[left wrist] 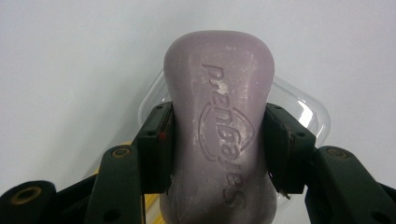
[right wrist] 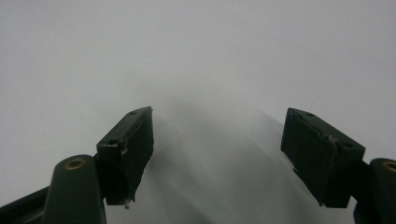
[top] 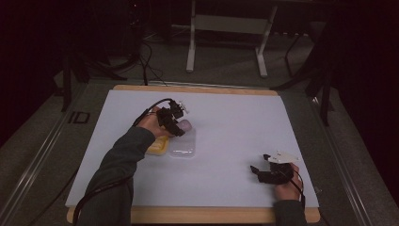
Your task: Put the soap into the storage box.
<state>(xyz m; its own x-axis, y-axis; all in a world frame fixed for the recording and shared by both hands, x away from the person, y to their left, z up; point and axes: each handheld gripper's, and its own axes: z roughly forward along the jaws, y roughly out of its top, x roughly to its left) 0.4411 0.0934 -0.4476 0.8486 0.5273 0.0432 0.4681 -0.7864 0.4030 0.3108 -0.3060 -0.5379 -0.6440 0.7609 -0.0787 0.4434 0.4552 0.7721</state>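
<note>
A pale purple bar of soap (left wrist: 219,126) with embossed lettering sits between the jaws of my left gripper (left wrist: 217,140), which is shut on its sides. In the high view that left gripper (top: 175,123) holds the soap (top: 185,125) just above a clear plastic tray (top: 182,145). The same clear tray (left wrist: 306,109) shows behind the soap in the left gripper view. A yellow object (top: 158,146) lies beside the tray, partly hidden by the hand. My right gripper (top: 260,169) rests low over the white table at the near right, open, with nothing between its jaws (right wrist: 217,154).
The white table sheet (top: 235,122) lies on a wooden board (top: 197,215). Beyond the far edge stand a white table frame (top: 226,28) and cables on a dark floor.
</note>
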